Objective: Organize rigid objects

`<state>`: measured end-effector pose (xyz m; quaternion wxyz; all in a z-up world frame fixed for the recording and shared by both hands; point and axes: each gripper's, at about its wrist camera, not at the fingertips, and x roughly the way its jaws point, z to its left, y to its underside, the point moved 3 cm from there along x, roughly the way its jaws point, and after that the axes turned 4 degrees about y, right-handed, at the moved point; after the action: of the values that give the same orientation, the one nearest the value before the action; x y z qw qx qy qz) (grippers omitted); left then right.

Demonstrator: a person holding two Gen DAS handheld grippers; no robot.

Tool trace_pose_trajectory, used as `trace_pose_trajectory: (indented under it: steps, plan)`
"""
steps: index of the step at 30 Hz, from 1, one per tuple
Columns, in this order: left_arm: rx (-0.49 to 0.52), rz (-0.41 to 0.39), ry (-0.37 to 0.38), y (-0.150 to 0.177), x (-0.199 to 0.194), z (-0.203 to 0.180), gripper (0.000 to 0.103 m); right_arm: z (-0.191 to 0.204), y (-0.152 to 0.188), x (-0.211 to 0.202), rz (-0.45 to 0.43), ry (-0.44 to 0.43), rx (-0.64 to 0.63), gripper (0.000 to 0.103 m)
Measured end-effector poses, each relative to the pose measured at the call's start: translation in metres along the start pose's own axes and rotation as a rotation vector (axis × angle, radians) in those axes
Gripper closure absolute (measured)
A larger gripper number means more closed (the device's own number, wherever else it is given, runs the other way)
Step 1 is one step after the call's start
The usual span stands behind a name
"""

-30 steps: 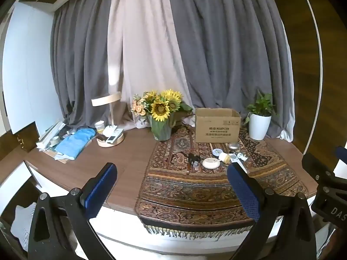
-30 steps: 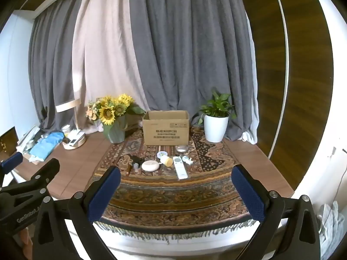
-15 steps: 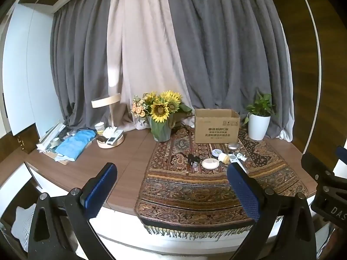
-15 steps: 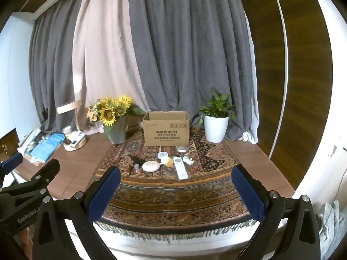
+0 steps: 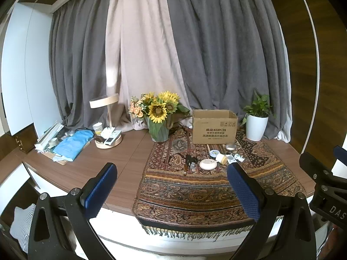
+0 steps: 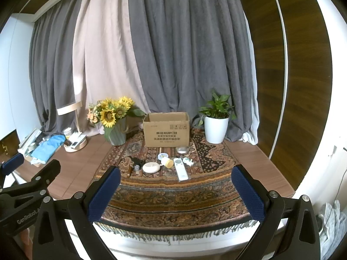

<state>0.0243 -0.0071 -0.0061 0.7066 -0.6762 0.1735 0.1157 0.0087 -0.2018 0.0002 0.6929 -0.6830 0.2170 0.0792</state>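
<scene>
Small rigid objects — white remote (image 6: 181, 169), round white case (image 6: 151, 167), yellow-capped jar (image 6: 167, 162), silver puck (image 6: 181, 150) — we see clustered mid-rug (image 6: 173, 197), just before open cardboard box (image 6: 166, 132). Sunflower vase (image 6: 115, 134) left of box, potted plant (image 6: 216, 128) right. Rug drapes over wooden surface (image 5: 86, 169). We hold left hand-held gripper (image 5: 172, 189) and right hand-held gripper (image 6: 176, 191) wide, empty, well short of objects.
</scene>
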Motion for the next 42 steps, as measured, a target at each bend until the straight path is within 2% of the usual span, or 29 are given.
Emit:
trace_pose_trajectory:
  steps: [42]
  plan:
    - [-0.010,0.006,0.007,0.0017,0.0047,0.0005,0.000,0.0036,0.0002,0.0024,-0.004,-0.003,-0.002,0.000]
